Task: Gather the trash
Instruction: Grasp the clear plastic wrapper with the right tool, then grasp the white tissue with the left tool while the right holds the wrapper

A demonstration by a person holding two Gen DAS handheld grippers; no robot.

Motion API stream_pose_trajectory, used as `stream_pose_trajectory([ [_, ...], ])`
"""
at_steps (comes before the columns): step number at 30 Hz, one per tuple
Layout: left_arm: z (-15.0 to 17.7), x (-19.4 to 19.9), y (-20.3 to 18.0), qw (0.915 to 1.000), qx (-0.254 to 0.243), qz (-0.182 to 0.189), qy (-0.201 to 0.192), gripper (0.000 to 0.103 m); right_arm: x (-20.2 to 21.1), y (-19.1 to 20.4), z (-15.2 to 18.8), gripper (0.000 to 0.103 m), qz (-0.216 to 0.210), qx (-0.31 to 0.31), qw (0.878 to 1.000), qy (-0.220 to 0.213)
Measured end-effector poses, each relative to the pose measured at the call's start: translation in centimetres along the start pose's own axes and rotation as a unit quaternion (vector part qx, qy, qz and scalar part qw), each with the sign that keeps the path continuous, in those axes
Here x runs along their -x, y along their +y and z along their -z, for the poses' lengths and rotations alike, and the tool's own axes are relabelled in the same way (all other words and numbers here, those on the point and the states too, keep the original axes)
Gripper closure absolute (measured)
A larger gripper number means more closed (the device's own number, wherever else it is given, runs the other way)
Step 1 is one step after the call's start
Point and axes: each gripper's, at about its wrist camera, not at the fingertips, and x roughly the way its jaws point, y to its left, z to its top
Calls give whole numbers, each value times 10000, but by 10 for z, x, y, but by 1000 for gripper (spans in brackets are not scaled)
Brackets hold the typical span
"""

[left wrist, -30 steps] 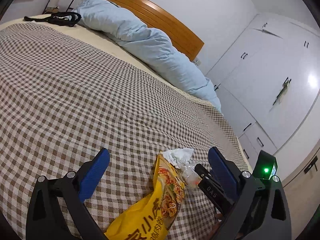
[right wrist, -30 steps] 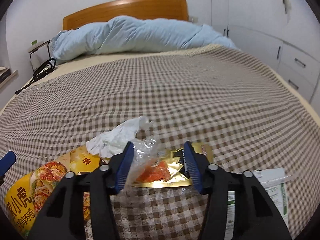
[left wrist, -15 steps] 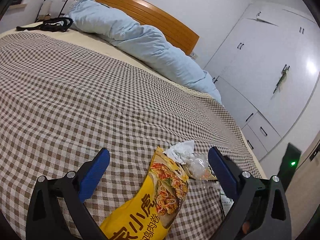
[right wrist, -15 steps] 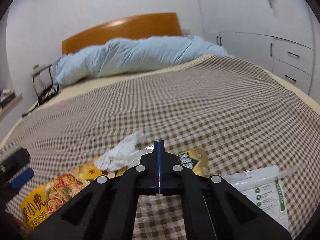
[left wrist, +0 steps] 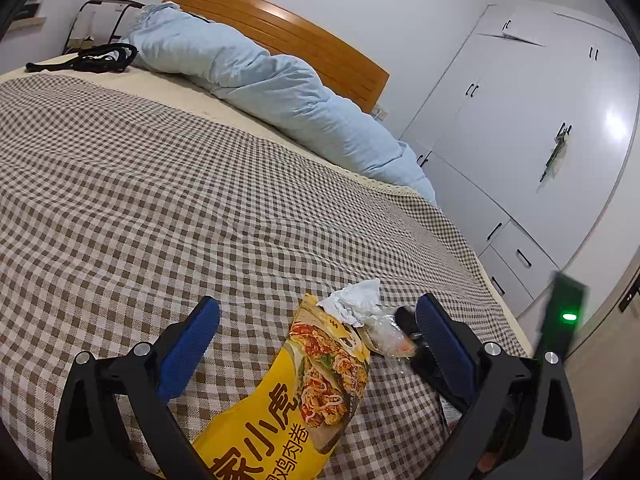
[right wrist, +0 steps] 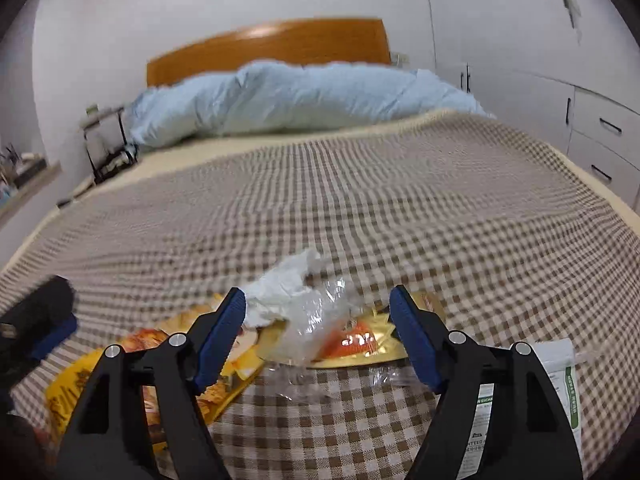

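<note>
Spread near the foot edge of the bed, on its brown-checked cover: a yellow snack bag, a crumpled white tissue, a clear plastic wrapper, a gold foil packet. Tissue resting against the snack bag's top edge; clear wrapper lying over the gold packet. Just beside these, toward the bed's right side, a white pouch with green print.

Left gripper held wide, nothing pinched, the snack bag lying flat between its blue pads.

Right gripper just been opening, now parted, clear wrapper and gold packet in the gap, pads not pressing on either. Picture blurred here.

Along the head edge, a bunched pale blue duvet against the wooden headboard. Black straps at the far left corner. White wardrobe beyond the right side.
</note>
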Motion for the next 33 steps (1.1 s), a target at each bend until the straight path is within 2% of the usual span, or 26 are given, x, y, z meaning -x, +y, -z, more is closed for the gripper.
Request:
stream_pose_trajectory([
  [1,0,1,0,10000,-1,19,-14,8,-8,-1,0,49,70,-19,9998,200],
  [3,0,2,0,10000,-8,27,-21,8,-19,-3,1,74,14,-71,9988,484],
  [8,-1,1,1,10000,9,37,-7,8,-5,-4,4,82,-58,-127,9997,217],
  [12,-1,1,3,10000,50,55,-4,8,13,-22,5,83,119,-462,9985,-286],
  [16,2,0,-1,10000,-73,16,-5,8,27,-44,5,83,396,-916,9923,-738],
  [19,5,-1,-9,9996,-281,-5,-8,8,37,-65,10,82,239,-1512,9828,-1030],
  [23,7,4,-22,9985,-523,35,-157,8,44,-77,12,82,274,-1748,9770,-1187],
  [25,7,7,-33,9969,-707,-68,-328,8,47,-78,12,82,256,-1773,9761,-1228],
  [27,4,6,-50,9929,-1014,-381,-488,8,53,-79,13,82,403,-1755,9749,-1307],
  [29,0,-3,-69,9905,-1207,-553,-352,8,56,-85,14,82,617,-1859,9717,-1316],
  [33,-5,-37,-97,9872,-1471,-574,234,8,57,-107,19,82,671,-2363,9613,-1245],
])
